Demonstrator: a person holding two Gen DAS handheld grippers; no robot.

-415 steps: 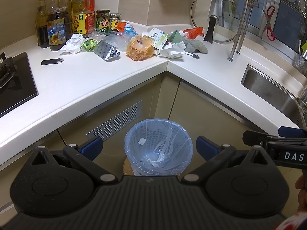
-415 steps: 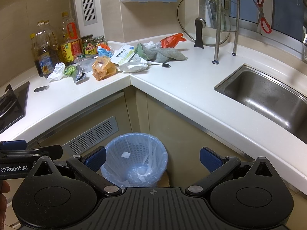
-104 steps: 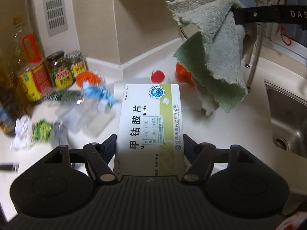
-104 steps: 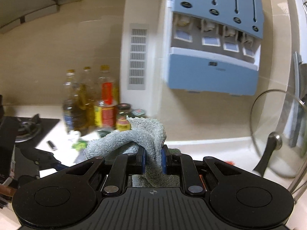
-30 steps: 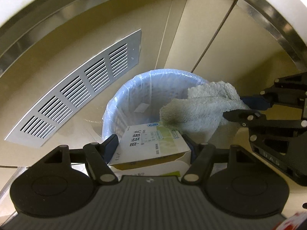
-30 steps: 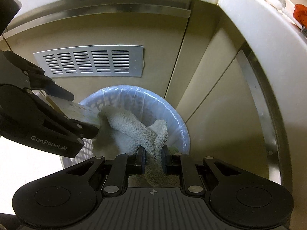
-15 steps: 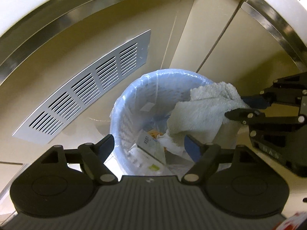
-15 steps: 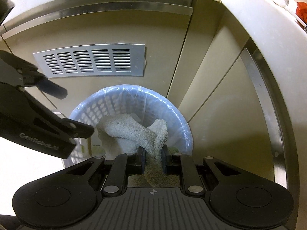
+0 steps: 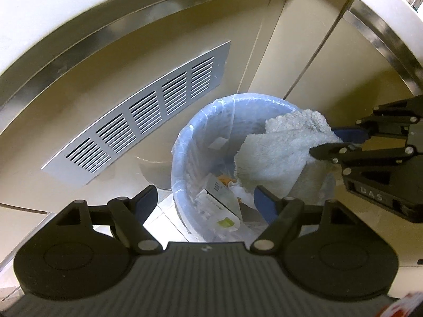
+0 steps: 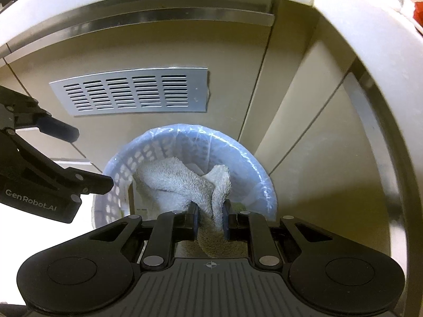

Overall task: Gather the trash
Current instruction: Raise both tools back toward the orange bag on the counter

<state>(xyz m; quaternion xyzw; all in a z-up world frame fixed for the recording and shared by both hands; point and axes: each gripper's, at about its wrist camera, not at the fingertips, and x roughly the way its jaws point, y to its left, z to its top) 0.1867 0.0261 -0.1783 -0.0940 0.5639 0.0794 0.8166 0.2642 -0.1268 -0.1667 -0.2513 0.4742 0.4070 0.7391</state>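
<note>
While fingers (image 10: 192, 218) pinch fluffy towel (image 10: 179, 182) (over round bin (image 10: 260, 182)).

Your left gripper (image 9: 205, 202) sits above the near rim of the bin (image 9: 185, 142), with the box (image 9: 218, 198) inside just ahead of it. Ahead to its right, your right gripper (image 10: 210, 218) pinches the towel (image 9: 280, 153), which drapes into the bin. Behind the bin stands the cabinet vent (image 9: 140, 113).

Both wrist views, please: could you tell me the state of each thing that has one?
Left claw: open, empty, above the bin.
Right claw: shut on the towel.
Towel: hanging over the bin, not released.
Bin: lined with a bag, partly filled.
Medicine box: inside the bin.
</note>
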